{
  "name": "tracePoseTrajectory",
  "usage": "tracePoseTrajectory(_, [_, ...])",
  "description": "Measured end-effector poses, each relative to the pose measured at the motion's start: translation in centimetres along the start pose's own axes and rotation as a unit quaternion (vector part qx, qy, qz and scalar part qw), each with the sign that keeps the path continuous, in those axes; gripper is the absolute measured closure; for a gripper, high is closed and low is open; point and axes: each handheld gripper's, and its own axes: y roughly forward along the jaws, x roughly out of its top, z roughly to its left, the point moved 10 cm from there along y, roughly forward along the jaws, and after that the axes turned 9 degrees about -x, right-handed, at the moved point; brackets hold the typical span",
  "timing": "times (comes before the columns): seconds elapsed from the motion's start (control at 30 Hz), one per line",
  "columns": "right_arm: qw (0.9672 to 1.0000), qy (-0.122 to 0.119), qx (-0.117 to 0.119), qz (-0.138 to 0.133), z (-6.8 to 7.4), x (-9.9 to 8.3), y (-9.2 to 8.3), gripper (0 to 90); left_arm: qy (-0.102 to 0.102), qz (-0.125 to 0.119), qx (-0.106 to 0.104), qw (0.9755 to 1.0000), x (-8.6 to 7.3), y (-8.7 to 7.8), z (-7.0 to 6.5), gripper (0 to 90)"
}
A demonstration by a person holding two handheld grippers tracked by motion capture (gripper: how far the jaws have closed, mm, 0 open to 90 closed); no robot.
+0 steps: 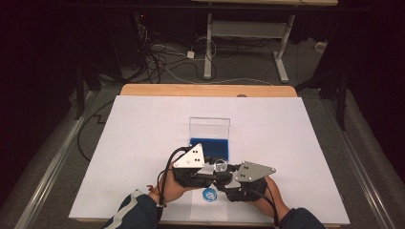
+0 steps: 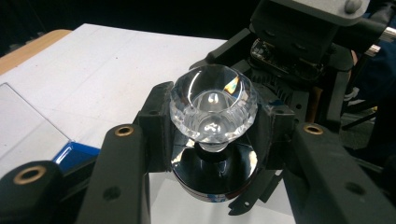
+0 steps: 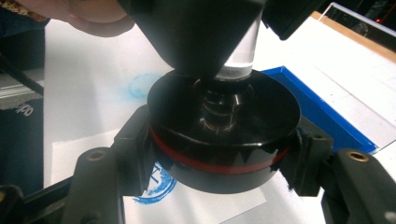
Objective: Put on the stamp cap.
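Two grippers meet over the near middle of a white-covered table (image 1: 143, 143), sharing one object: a stamp with a clear faceted glass knob (image 2: 212, 109) on top and a round black base (image 3: 224, 135) ringed by a red band.

From the high view, the knob (image 1: 220, 165) is a small glint between the two grey plates, at about 6 o'clock from a blue tray (image 1: 210, 149) with a clear upright lid (image 1: 209, 128). The left gripper (image 1: 210, 169) comes in from 9 o'clock, the right gripper (image 1: 228, 177) from 3 o'clock, each in a hand. A round blue printed mark (image 1: 208, 194) sits on a paper slip just below them, at 6 o'clock.

The left gripper view alone shows the grip on the knob: its black jaws are clamped on the glass from both sides, with the dark base (image 2: 215, 177) hanging beneath. A corner of the blue tray (image 2: 77, 154) peeks in at 9 o'clock.

The right gripper view alone shows the base from below-side: its jaws press against the black disc at either edge, clamped on it, red band visible. Under the base, part of the blue mark (image 3: 156, 189) shows on the paper at 7 o'clock, and a fainter blue smudge (image 3: 142, 86) lies on the sheet at 11 o'clock. The tray's blue rim (image 3: 322, 112) runs off toward 3 o'clock.
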Motion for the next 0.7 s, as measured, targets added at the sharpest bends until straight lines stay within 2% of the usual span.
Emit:
tracePoseTrajectory(0.23, [1.0,-0.004,-0.002,0.0,0.14,-0.01,0.12,29.9,0.001,-0.007,0.001,1.0,0.33,-0.37,0.01,54.1])
tracePoseTrajectory(0.4, [1.0,-0.005,-0.003,-0.003,0.18,0.03,0.12,28.7,0.005,-0.009,0.003,0.9999,0.54,-0.59,-0.07,54.1])
tracePoseTrajectory(0.57, [1.0,-0.008,-0.003,-0.004,0.26,-0.02,0.13,28.7,0.009,-0.018,-0.012,0.9997,0.8,-0.62,-0.52,54.1])
tracePoseTrajectory(0.7, [1.0,-0.005,-0.001,-0.003,0.22,-0.14,0.12,29.9,0.016,-0.014,-0.013,0.9997,0.82,-0.64,-0.74,54.1])
